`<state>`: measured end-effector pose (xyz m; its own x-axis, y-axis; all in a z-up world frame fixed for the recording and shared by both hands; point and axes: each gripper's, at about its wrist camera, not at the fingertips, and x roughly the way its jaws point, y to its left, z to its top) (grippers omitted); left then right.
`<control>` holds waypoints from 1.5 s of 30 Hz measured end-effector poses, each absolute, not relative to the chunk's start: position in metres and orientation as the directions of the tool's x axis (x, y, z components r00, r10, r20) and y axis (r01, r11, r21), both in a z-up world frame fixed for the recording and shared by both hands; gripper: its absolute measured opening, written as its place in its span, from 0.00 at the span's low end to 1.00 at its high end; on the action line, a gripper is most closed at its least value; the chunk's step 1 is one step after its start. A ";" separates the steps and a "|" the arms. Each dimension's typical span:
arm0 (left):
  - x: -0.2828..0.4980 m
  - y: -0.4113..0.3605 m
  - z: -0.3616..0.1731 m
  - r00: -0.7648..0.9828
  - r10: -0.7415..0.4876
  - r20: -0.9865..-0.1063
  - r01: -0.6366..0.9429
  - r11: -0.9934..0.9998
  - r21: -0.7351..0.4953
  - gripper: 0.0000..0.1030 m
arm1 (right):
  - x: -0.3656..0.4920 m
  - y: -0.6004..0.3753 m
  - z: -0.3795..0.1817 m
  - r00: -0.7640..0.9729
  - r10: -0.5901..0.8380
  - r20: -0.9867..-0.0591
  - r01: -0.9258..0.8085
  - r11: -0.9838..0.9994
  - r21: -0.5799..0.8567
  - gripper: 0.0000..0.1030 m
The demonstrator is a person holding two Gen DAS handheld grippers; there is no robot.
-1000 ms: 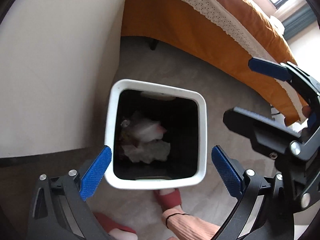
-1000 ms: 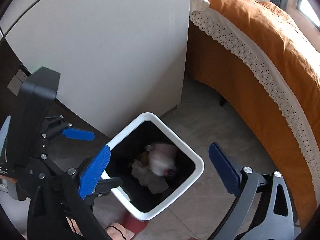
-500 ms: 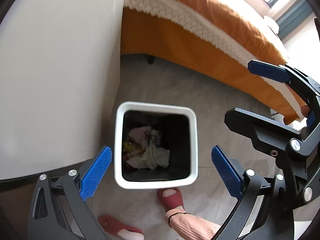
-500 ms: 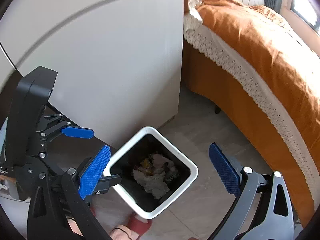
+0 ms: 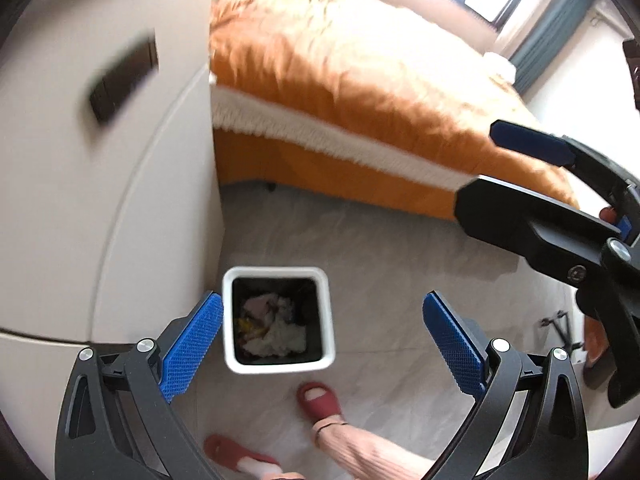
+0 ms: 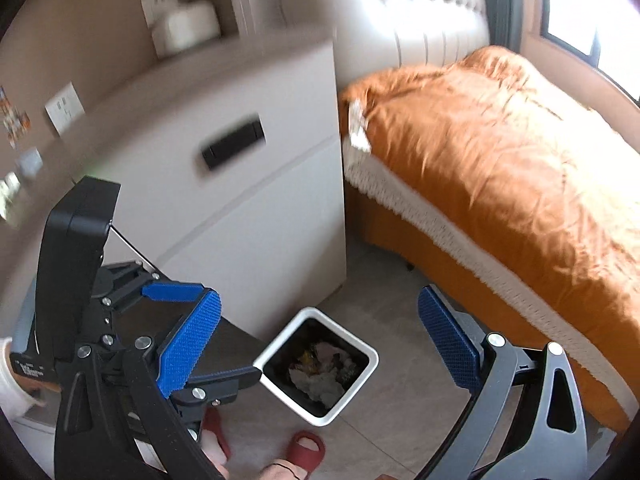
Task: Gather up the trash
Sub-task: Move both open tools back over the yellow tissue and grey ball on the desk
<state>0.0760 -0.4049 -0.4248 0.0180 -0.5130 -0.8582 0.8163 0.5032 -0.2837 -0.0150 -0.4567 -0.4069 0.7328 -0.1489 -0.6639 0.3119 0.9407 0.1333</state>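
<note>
Below, white bin [image 5: 276, 367] seen on tiled floor, crumpled trash [image 5: 276, 334] held inside, white cabinet [image 5: 120, 220] just beside, orange bed [image 5: 360, 92] near, red slippers [image 5: 318, 402] at bin's front, left gripper [image 5: 320, 346] and right gripper [image 6: 318, 344] both spread wide, nothing gripped.

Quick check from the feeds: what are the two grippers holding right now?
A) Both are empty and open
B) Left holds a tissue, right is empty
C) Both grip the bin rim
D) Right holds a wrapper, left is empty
A: the left gripper and right gripper both stand wide open with nothing between their blue pads, above the white trash bin that holds the crumpled trash.
</note>
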 end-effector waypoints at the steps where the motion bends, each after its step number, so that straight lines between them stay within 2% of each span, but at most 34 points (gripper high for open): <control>1: 0.073 -0.402 -0.409 0.012 -0.538 -0.843 0.810 0.500 -0.307 0.95 | -0.019 -0.454 -0.398 0.740 -0.155 -0.655 0.314 0.940 0.133 0.95; 3: 0.068 -0.397 -0.385 0.004 -0.569 -0.823 0.805 0.490 -0.335 0.95 | -0.029 -0.449 -0.371 0.762 -0.173 -0.624 0.320 0.938 0.131 0.95; 10: 0.055 -0.377 -0.314 0.073 -0.615 -0.785 0.824 0.480 -0.300 0.95 | -0.051 -0.431 -0.307 0.823 -0.189 -0.536 0.313 0.938 0.151 0.95; 25: 0.062 -0.307 -0.220 0.290 -0.609 -0.738 0.786 0.592 -0.179 0.95 | -0.055 -0.385 -0.236 0.902 -0.112 -0.416 0.193 0.968 0.158 0.95; 35: 0.078 -0.229 -0.186 0.447 -0.548 -0.707 0.674 0.726 -0.136 0.95 | -0.023 -0.330 -0.199 0.938 0.018 -0.347 0.022 0.993 0.112 0.95; 45: 0.096 -0.134 -0.174 0.570 -0.436 -0.697 0.507 0.854 -0.119 0.95 | 0.022 -0.262 -0.181 0.932 0.151 -0.328 -0.137 0.988 0.066 0.95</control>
